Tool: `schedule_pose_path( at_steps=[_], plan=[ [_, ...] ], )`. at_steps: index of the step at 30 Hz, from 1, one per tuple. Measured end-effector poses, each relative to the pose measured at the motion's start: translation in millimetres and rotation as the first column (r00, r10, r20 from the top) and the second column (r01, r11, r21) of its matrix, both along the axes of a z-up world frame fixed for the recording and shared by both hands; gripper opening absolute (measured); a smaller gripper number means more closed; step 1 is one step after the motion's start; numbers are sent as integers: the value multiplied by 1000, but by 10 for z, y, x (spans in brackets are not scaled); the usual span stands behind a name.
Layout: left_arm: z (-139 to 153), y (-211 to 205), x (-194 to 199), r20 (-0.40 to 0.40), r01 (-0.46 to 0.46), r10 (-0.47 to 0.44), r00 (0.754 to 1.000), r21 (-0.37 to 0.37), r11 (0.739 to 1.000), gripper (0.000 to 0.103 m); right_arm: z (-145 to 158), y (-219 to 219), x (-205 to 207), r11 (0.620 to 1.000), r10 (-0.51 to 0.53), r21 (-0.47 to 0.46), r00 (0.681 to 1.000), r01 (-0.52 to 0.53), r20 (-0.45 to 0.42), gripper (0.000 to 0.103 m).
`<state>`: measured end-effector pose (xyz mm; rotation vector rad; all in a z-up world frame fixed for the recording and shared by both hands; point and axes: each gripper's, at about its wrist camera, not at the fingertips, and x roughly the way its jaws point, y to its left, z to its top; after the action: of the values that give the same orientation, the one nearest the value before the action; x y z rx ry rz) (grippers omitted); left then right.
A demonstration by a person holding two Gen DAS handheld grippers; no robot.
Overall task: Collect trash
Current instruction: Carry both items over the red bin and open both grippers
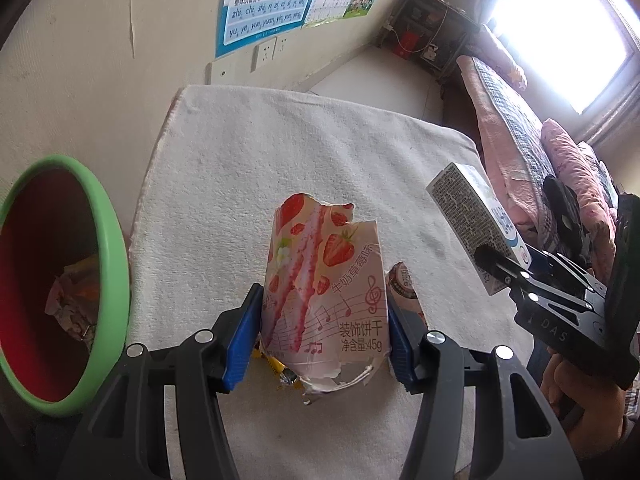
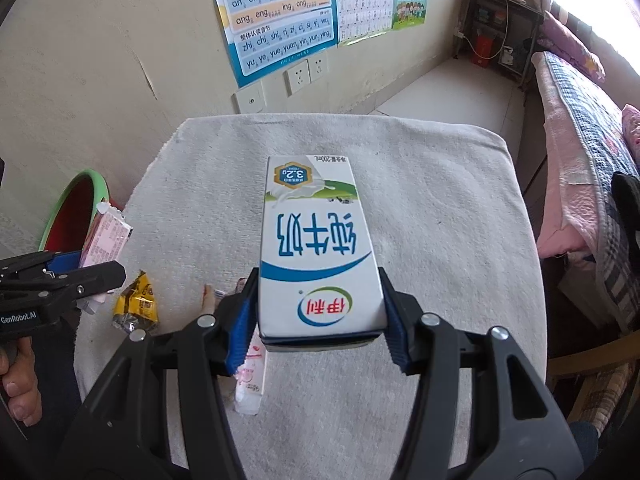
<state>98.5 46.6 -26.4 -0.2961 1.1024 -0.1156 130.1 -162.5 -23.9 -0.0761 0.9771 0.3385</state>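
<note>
Trash is in both tongs above a desk draped in a white towel. The left tongs stand partway open, their blue pads pressed on the sides of a torn pink strawberry snack box, printed with music notes and "45g". The right tongs are likewise partway open and clamped on a white milk carton, which shows blue Chinese characters, a "3.2g" badge and "200mL".

More litter lies on the towel near the desk's left side: a yellow candy wrapper and a pink-and-white wrapper below the right tongs. The towel's middle and far part are bare, giving open room out to its far edge by the wall.

Off the desk's left edge stands a bin with a green rim and red inside, with crumpled wrappers in its bottom. On the wall hangs a pinyin chart reading "zhi chi shi ri zi ci si". A bed with pink bedding runs close along the desk's right side.
</note>
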Motion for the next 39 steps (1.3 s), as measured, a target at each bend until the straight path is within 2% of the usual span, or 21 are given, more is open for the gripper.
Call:
schedule_pose_path(
  at_steps=[10, 19, 32, 39],
  plan=[
    [151, 217, -138, 36, -41, 40, 999, 7, 999, 54, 150, 225, -130, 999, 34, 16, 999, -34, 29, 53],
    [287, 718, -298, 66, -132, 130, 989, 20, 991, 54, 285, 737, -217, 992, 118, 47, 992, -120, 48, 53],
    [388, 1710, -686, 78, -321, 317, 945, 43, 946, 54, 432, 1849, -320, 944, 310, 95, 949, -315, 65, 53],
    [366, 2169, -874, 61, -387, 385, 921, 46, 921, 54, 373, 2361, -364, 916, 386, 105, 922, -388, 44, 53]
  ],
)
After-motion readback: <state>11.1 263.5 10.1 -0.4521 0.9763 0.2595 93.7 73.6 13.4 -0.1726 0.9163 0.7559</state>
